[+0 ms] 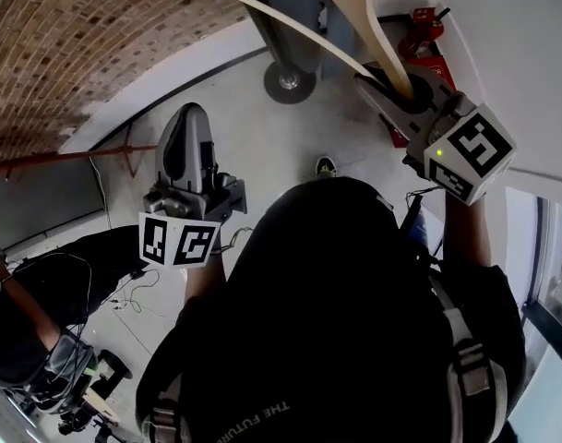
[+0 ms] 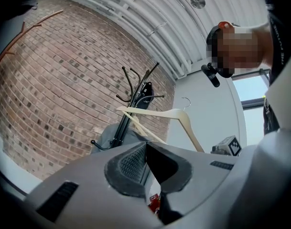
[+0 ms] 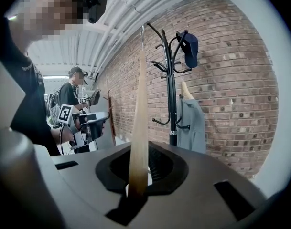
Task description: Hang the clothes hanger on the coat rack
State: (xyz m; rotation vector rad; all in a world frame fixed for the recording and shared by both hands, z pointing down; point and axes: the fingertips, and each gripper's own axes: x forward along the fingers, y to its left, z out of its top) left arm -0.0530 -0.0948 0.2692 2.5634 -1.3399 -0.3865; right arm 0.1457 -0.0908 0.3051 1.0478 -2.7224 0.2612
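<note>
So that it can be lifted onto the coat rack (image 3: pixel 171 85) at one o'clock, the hanger (image 3: pixel 138 118) is pinched upright in the right gripper (image 3: pixel 138 175); the left gripper (image 2: pixel 146 161) is pressed together, empty.

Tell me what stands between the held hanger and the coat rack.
Nothing: in the right gripper view only open air separates the pale wooden clothes hanger, clamped in the right gripper, from the black metal coat rack.
</note>
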